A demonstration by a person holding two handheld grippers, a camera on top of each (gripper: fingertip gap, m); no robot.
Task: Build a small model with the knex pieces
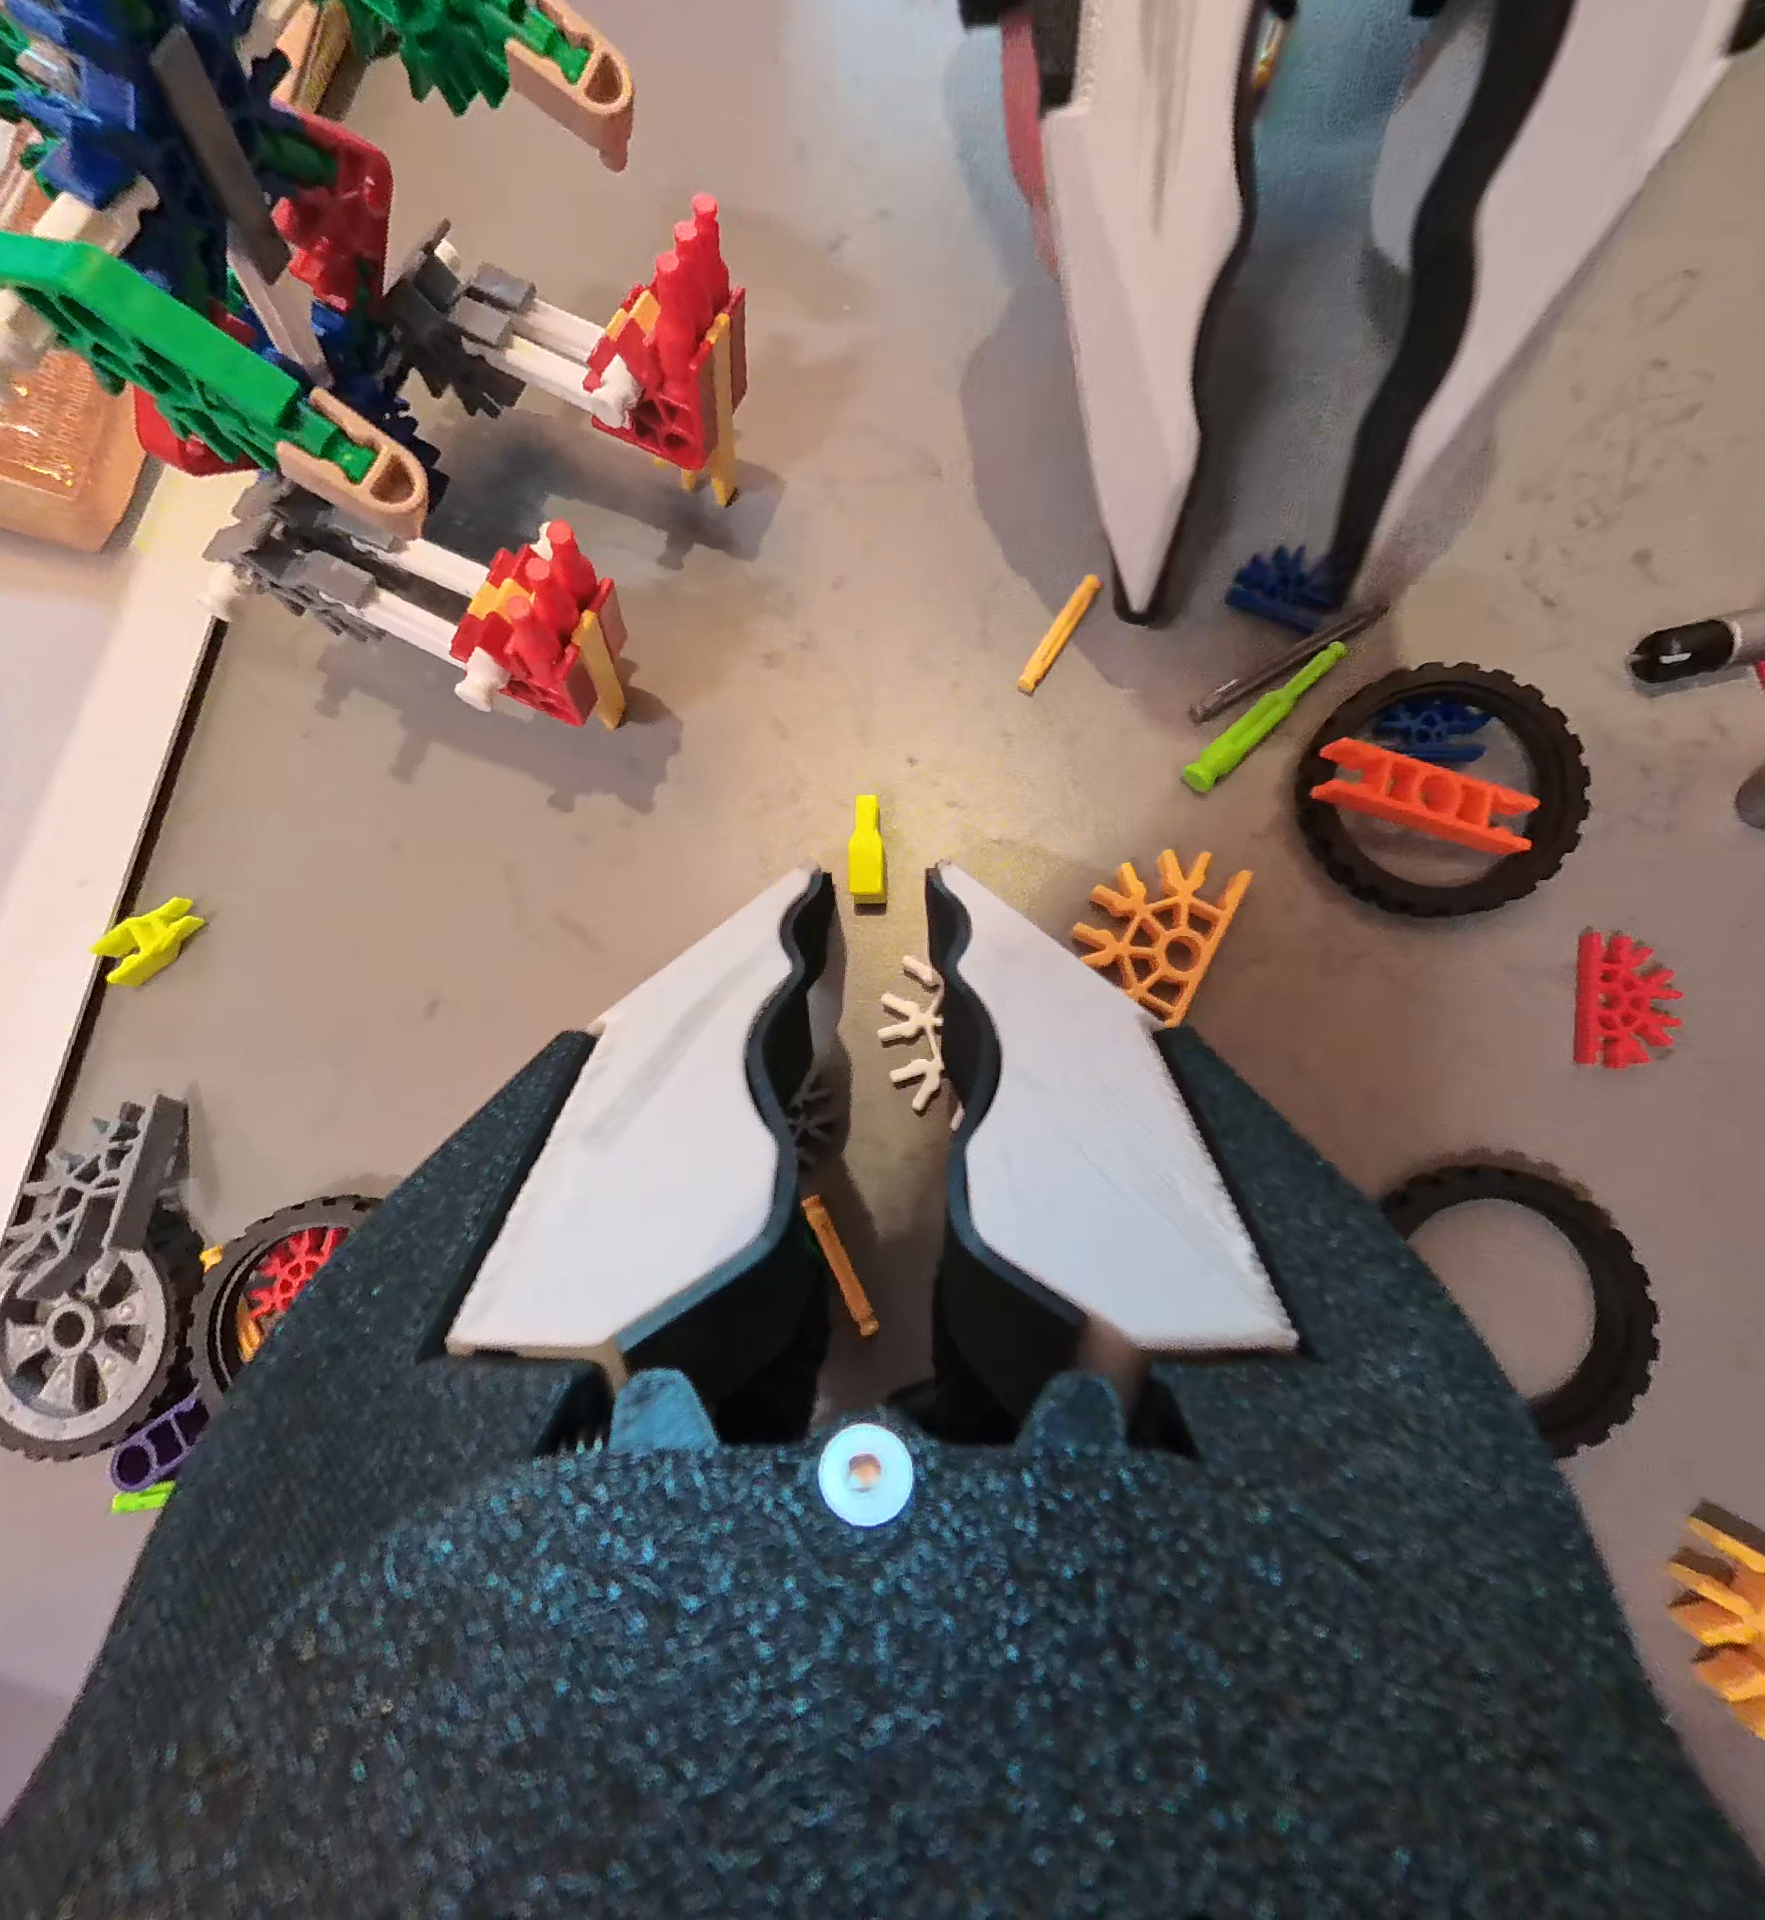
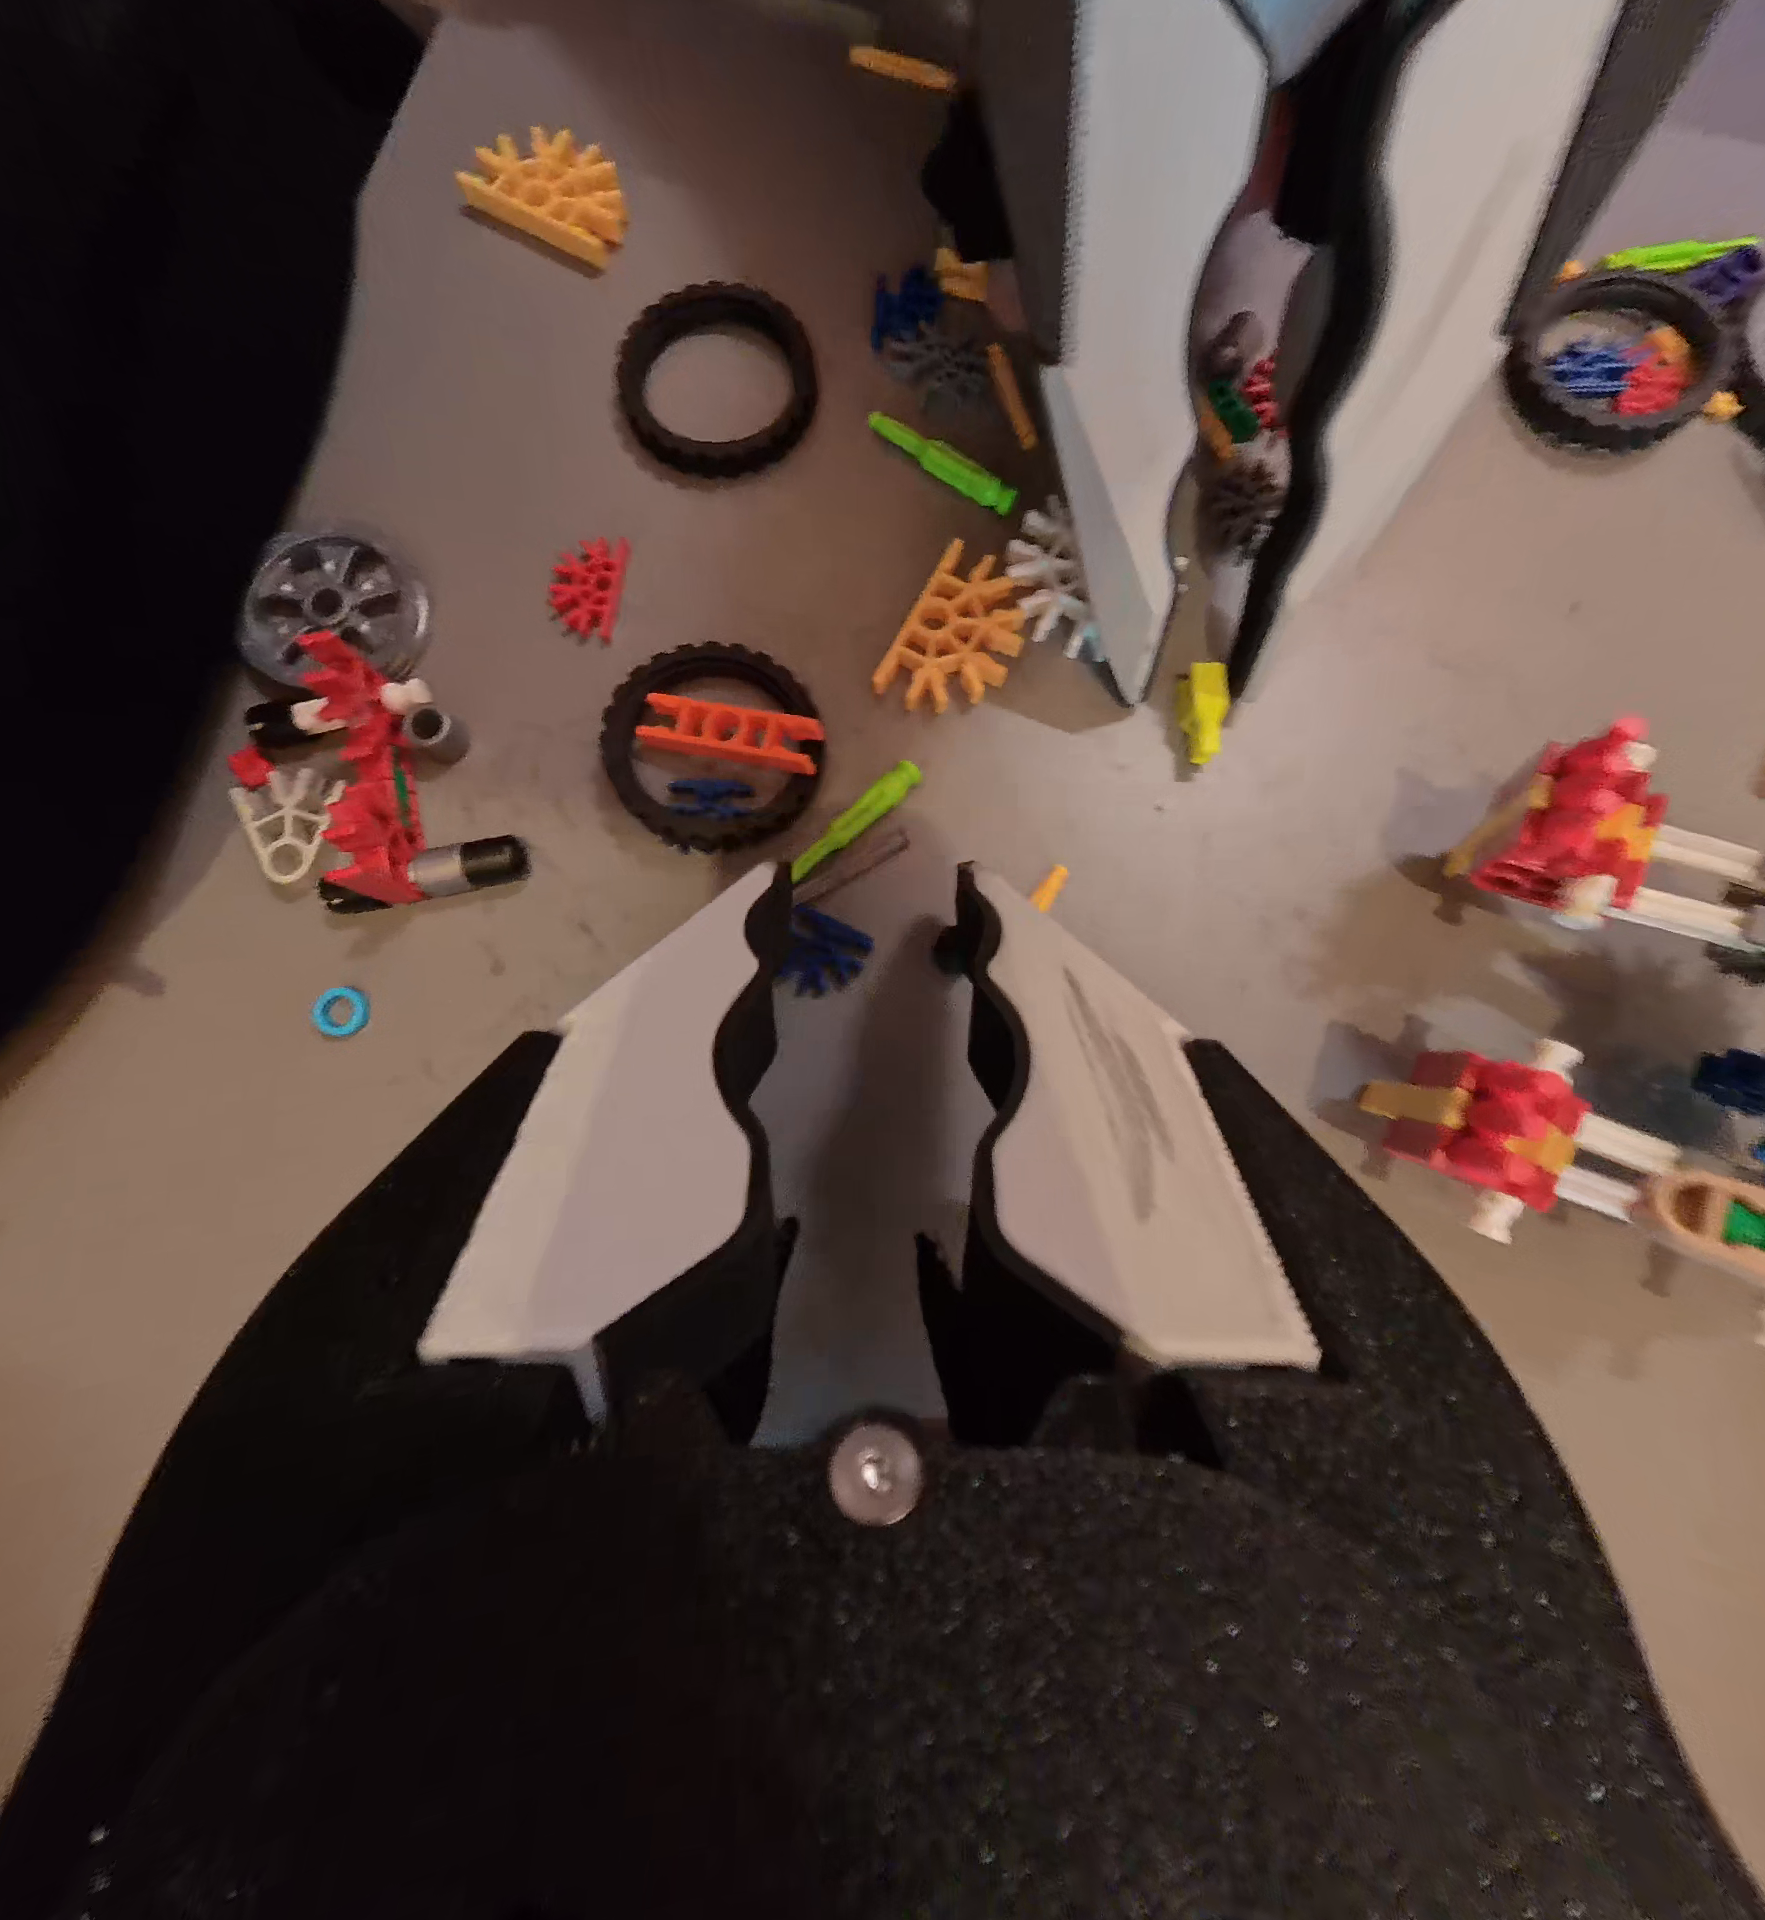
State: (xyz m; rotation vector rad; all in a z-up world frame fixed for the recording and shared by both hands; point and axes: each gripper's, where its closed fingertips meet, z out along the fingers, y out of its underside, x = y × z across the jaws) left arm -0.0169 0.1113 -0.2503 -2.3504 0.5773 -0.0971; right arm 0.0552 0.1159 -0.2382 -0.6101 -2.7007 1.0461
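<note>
My left claw [image 1: 878, 883] hangs open and empty over the grey bench [image 1: 545, 935], a small yellow plastic connector piece [image 1: 865, 847] just beyond its tips at twelve o'clock. My right claw [image 2: 870, 883] gapes empty too, a blue snowflake-shaped plastic connector [image 2: 828, 951] by its nine-o'clock finger.

- The left gripper [image 1: 878, 883], white fingers with black wavy pads, stands slightly parted and empty, its tips flanking a small yellow plastic rod piece [image 1: 865, 847] lying flat on the grey table.
- The right gripper [image 2: 867, 883] stands parted and empty above a blue plastic snowflake connector [image 2: 826, 951].
</note>
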